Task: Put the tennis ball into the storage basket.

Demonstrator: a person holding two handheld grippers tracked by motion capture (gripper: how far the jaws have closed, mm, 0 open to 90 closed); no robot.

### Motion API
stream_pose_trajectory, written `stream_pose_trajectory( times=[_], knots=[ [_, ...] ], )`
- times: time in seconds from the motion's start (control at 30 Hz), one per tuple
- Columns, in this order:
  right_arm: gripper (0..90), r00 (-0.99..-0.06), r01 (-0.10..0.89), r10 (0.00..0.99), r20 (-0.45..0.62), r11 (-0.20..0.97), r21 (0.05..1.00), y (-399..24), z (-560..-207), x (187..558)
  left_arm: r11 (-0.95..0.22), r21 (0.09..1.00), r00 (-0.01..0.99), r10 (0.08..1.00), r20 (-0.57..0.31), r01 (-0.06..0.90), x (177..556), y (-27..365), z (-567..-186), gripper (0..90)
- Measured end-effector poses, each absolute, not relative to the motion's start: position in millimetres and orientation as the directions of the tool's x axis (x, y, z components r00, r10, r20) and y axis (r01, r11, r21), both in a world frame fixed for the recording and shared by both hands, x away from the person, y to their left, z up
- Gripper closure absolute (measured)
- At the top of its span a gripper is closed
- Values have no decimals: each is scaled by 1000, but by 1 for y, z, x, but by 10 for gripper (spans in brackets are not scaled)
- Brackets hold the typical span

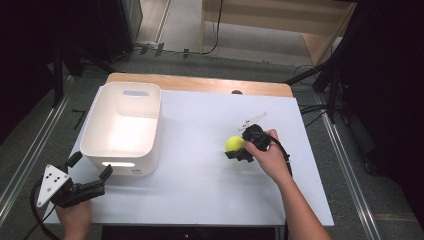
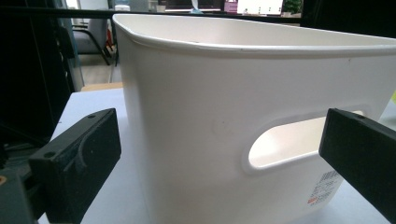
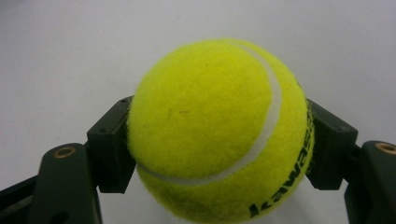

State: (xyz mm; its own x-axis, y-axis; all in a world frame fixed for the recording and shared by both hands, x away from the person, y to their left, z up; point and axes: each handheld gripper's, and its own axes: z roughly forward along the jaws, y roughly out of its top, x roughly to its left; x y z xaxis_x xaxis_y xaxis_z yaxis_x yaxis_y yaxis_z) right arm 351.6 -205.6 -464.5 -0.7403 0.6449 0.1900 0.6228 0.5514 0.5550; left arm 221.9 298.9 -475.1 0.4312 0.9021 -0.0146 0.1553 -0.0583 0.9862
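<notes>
Right tool [image 3: 219,140] mostly hidden behind the tennis ball [image 3: 217,128], whose underside and printed lettering run off the bottom edge. Ahead of the left tool [image 2: 219,154], white bin [image 2: 243,116] cropped right and below; label [image 2: 322,186] too small to read.

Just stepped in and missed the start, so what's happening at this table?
A person works with a gripper in each hand. The right gripper is shut on a yellow tennis ball, which sits on the white table. The left gripper is open, jaws spread, facing the near wall of a white bin with handle cutouts. No contents are visible in the bin.
</notes>
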Motion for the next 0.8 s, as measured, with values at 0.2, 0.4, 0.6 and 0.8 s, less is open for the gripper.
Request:
stream_pose_trajectory(
  times=[0.2,0.4,0.6,0.8],
  knots=[
    [236,-746,616,639,187,556,558,-200,-457,354,-58,986,432,902,-14,154,222,299,-475,0],
    [236,-760,601,624,181,571,559,-193,-452,357,-55,986,432,902,-18,155,222,299,-475,0],
    [236,-774,584,609,173,581,567,-186,-442,361,-53,987,432,902,-19,154,222,300,-475,0],
    [236,-783,571,599,165,590,571,-178,-433,364,-53,987,433,901,-19,154,222,300,-475,0]
  ],
)
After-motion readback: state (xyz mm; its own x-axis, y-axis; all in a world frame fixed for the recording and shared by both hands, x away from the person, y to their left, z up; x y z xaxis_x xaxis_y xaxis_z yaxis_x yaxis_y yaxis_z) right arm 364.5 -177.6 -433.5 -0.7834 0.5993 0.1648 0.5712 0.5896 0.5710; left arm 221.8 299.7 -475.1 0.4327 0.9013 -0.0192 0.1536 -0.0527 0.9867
